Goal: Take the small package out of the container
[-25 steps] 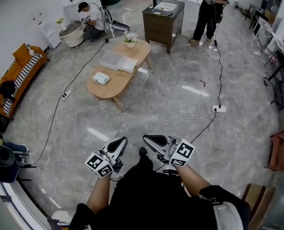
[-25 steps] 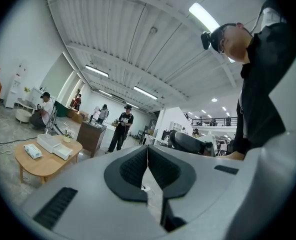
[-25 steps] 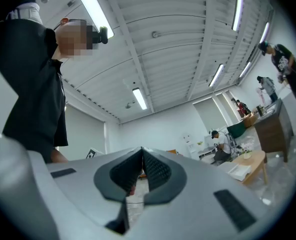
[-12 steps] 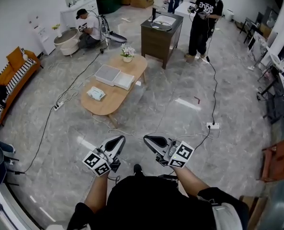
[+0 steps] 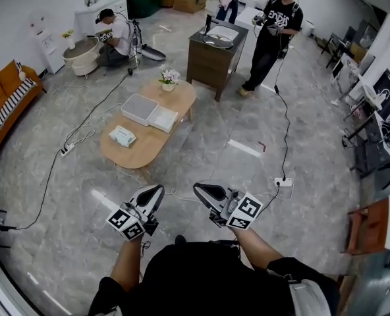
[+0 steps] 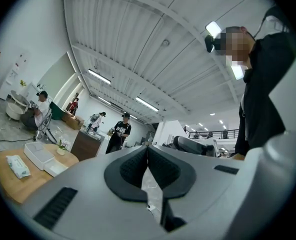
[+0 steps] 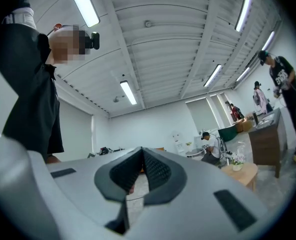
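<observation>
A light wooden oval table (image 5: 149, 143) stands a few steps ahead on the grey floor. On it are a shallow white container (image 5: 139, 108), a flat white lid-like piece (image 5: 163, 118) beside it, and a small white-green package (image 5: 122, 136) lying on the tabletop to their left. The left gripper view shows the same package (image 6: 18, 166) and container (image 6: 37, 154) far off. My left gripper (image 5: 154, 191) (image 6: 147, 149) and right gripper (image 5: 201, 189) (image 7: 142, 151) hang in front of my body, well short of the table. Both are shut, with nothing between the pads.
A small flower pot (image 5: 168, 79) sits at the table's far end. Behind it stands a dark cabinet (image 5: 211, 45), with one person (image 5: 267, 31) standing and another (image 5: 116, 35) crouching. Cables and a power strip (image 5: 282, 182) lie on the floor. An orange sofa (image 5: 4, 97) is at left.
The table and room have slid down and left in the head view as I step forward. Both grippers stay shut and low before my body.
</observation>
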Available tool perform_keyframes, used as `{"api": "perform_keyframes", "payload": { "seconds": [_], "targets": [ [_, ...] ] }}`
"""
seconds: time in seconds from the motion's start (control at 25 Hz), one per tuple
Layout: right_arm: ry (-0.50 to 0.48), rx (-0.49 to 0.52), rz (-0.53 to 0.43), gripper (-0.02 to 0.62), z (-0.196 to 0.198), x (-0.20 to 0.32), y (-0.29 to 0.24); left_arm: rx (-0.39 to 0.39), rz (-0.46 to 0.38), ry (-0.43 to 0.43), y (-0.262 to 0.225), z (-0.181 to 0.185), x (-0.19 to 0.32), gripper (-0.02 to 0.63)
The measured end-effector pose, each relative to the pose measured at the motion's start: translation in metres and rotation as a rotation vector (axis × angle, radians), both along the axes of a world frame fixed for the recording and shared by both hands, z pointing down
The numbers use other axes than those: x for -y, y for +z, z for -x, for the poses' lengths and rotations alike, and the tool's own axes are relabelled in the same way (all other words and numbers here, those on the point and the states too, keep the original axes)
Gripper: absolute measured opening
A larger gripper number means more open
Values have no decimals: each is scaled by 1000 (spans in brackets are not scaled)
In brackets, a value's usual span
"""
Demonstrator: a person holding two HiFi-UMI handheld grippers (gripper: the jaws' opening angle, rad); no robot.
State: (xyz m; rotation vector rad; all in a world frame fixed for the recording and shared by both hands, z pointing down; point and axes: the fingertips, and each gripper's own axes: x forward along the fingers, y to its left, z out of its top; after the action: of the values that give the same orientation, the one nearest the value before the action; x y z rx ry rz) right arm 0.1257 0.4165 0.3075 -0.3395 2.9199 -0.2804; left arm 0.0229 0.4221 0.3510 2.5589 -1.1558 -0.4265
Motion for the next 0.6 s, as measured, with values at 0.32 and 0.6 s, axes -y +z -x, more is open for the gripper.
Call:
{"api": "perform_keyframes", "payload": {
  "seconds": [0.32,0.6],
  "targets": [
    [27,-54,5,14,9,30,17,-33,39,49,23,4,35,17],
    [33,-36,30,14,17,82,30,-27,57,28,31,19,75,17]
  ]
}}
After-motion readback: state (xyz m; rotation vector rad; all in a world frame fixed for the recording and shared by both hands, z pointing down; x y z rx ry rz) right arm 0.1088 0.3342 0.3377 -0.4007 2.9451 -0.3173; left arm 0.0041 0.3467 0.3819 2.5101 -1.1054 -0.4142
